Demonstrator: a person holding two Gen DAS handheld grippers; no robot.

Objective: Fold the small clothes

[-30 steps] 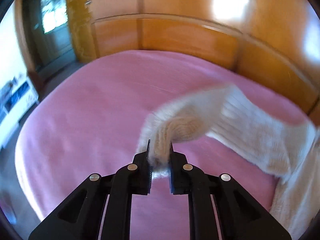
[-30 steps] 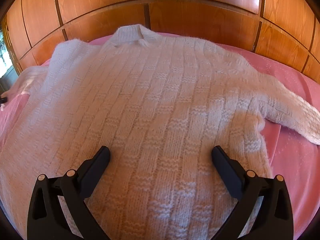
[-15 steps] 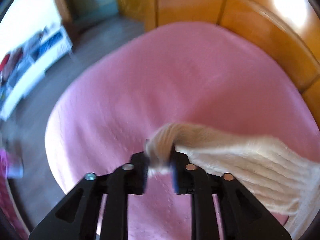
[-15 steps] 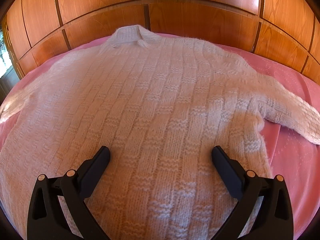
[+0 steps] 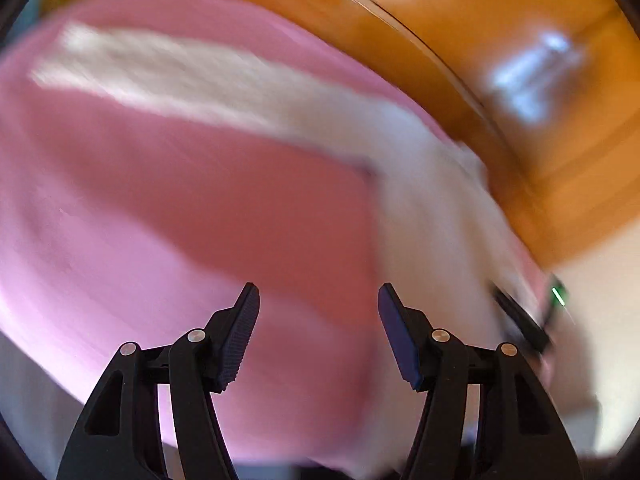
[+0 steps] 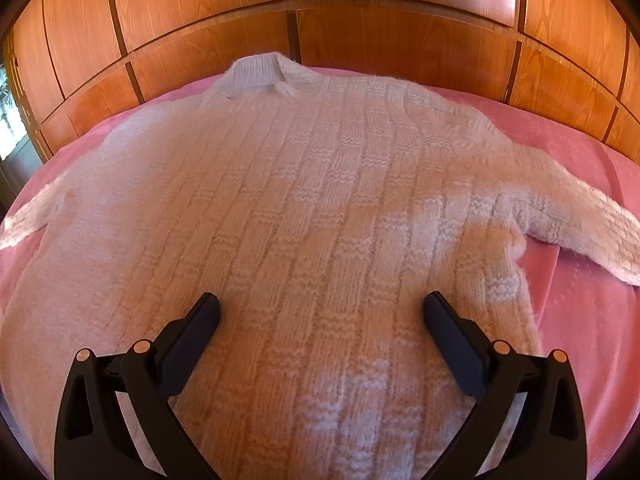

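Note:
A white knitted sweater [image 6: 320, 208] lies flat on the pink bedspread [image 6: 580, 320], collar toward the wooden headboard, both sleeves stretched out sideways. My right gripper [image 6: 322, 312] hovers open over the sweater's lower body, nothing between its fingers. In the blurred left wrist view the left sleeve [image 5: 192, 76] runs across the pink cover to the sweater's body [image 5: 436, 232] at right. My left gripper [image 5: 318, 300] stands over bare pink cover beside the body; its jaws are opening and hold nothing.
A wooden panelled headboard [image 6: 400, 12] curves around the far side of the bed. A dark object with a green light [image 5: 556, 296] shows blurred at the right edge of the left wrist view. The bedspread's near edge [image 5: 280, 456] drops off below my left gripper.
My left gripper pulled the left sleeve cuff outward, let it go and swung back toward the sweater's body. The sleeve now lies straight on the cover. The right gripper has not moved.

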